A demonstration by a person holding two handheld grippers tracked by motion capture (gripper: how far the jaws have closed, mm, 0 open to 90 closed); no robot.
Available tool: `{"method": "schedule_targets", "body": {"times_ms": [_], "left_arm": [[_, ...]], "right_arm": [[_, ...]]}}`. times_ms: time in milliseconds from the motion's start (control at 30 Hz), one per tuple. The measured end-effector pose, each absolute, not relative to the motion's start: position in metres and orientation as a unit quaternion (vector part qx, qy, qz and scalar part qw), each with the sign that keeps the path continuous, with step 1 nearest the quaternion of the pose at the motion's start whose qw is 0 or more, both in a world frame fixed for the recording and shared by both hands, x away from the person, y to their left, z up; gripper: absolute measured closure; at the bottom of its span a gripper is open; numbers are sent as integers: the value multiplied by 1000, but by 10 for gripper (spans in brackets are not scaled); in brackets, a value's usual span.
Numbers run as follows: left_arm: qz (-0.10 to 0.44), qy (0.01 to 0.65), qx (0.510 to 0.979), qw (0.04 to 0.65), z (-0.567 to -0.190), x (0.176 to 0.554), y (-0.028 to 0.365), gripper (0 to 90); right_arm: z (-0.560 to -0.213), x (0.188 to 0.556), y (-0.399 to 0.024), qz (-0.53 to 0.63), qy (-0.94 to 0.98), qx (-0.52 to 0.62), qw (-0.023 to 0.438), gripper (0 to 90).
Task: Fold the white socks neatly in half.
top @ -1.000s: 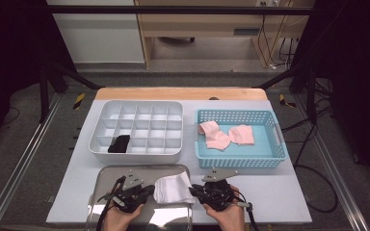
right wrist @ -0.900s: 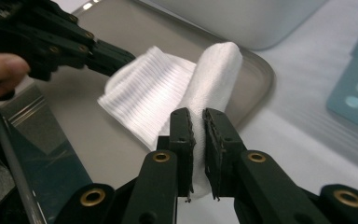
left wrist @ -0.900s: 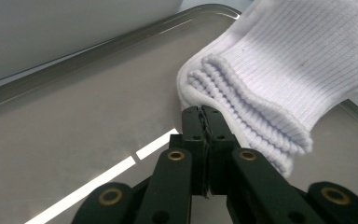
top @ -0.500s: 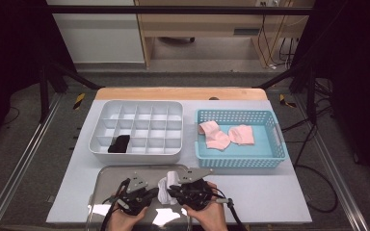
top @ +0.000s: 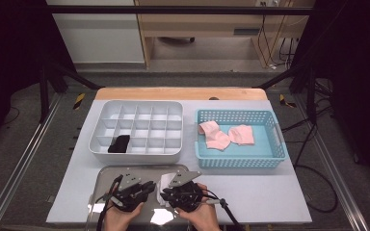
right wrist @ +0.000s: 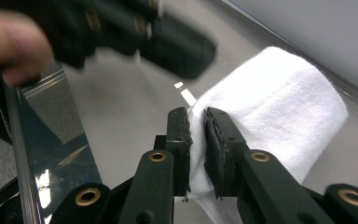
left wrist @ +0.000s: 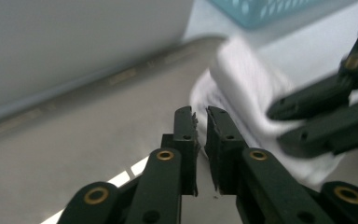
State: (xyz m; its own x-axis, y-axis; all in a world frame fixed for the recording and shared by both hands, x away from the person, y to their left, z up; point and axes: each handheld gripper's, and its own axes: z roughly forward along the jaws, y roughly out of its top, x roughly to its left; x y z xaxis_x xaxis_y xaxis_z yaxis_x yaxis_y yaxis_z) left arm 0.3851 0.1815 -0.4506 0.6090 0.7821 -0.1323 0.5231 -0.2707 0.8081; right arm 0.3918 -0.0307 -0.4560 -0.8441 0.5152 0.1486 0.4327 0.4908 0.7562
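On the metal tray point(top: 103, 175) at the near edge of the table point(top: 270, 192), a folded white cloth point(top: 164, 191) is seen between the two grippers. The right gripper point(right wrist: 196, 122) is observed with its jaws narrowly set and clamped on a fold of the white cloth point(right wrist: 270, 98), the fabric being pinched between the two pads. The left gripper point(left wrist: 201, 119) is noted just beside the cloth point(left wrist: 247, 88); its jaws have just been opening, a slim gap is now visible between them, and nothing is held in that gap. In the high view both grippers, left point(top: 147, 186) and right point(top: 166, 192), are found close together over the tray, each carried by a hand entering from the bottom edge.

Farther back, a white divided organiser point(top: 137, 108) is recorded, with a black item point(top: 119, 144) lying in one of its front-left compartments. To its right, well apart from the tray, a blue basket point(top: 241, 161) is recorded, with pink cloths point(top: 225, 135) lying inside it.
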Motion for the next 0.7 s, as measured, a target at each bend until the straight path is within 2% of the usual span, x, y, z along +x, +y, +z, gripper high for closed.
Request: {"method": "schedule_targets", "body": {"times_ms": [133,367,500,700], "left_arm": [[155,412,768,465,-435,392,184,707],[153,391,778,467,-426,404,159,580],[149,385,794,446,-432,411,149,553],[148,392,806,418,-453,414,151,571]], "right_arm": [[-459,393,-33,433,855,284,37,796],[-459,392,-33,432,855,283,40,797],[-459,391,-33,432,856,280,44,796],[-459,389,-34,432,856,279,46,793]]}}
